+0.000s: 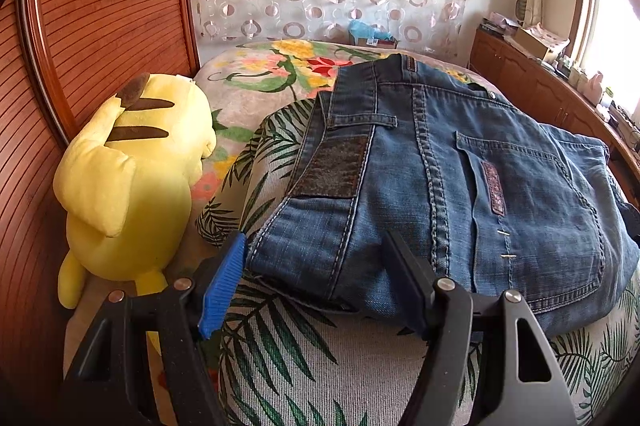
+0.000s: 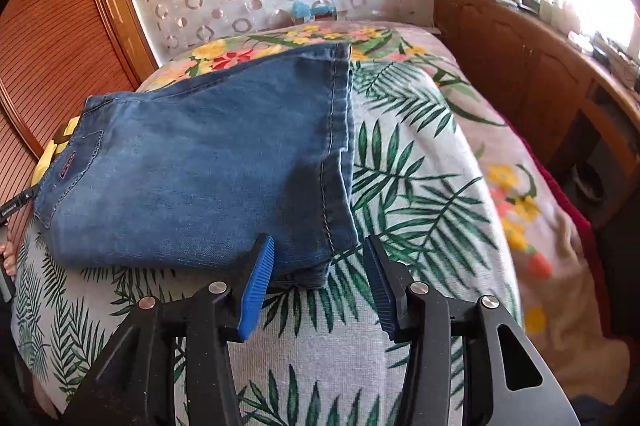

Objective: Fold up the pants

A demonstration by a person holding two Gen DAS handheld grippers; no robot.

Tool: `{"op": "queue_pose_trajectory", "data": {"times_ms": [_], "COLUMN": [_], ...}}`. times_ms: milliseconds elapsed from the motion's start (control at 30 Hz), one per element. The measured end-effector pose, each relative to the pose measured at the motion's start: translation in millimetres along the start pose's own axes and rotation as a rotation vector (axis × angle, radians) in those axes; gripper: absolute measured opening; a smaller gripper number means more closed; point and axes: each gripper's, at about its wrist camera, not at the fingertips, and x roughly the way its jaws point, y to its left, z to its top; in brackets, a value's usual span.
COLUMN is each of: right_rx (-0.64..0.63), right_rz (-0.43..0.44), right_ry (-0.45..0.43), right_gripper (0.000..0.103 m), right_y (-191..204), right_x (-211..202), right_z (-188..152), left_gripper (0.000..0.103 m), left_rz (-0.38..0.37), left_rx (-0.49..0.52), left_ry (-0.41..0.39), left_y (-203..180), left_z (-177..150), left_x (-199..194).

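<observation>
Jeans (image 1: 460, 165) folded on leaf-print cover (image 2: 420, 161) (yellow plush (image 1: 136, 165) beside).

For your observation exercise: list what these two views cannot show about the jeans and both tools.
- Left wrist view: jeans right end cut off by the lens edge.
- Right wrist view: waistband end leaves the frame; left tool unseen.
- Layers underneath: hidden by top denim.
- Left tool, right tool: open, empty.
</observation>
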Motion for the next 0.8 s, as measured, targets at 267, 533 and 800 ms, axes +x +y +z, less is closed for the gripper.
{"op": "queue_pose_trajectory", "data": {"times_ms": [267, 533, 800], "right_rx": [-0.065, -0.116, -0.126], "right_rz": [0.003, 0.002, 0.01], "right_ry": [0.014, 0.0, -0.019], "right_gripper": [0.038, 0.021, 0.013], "right_y": [16, 24, 30], "right_x": [9, 11, 10], "right_z": [13, 10, 9], "left_gripper": [0.07, 0.062, 0.023], "left_rz": [0.003, -0.023, -0.042], "left_rx": [0.0, -0.035, -0.024], "left_ry": [0.032, 0.062, 0.025], "left_y": [0, 5, -6], "left_z": [-3, -3, -1], "left_x": [5, 10, -6]}}
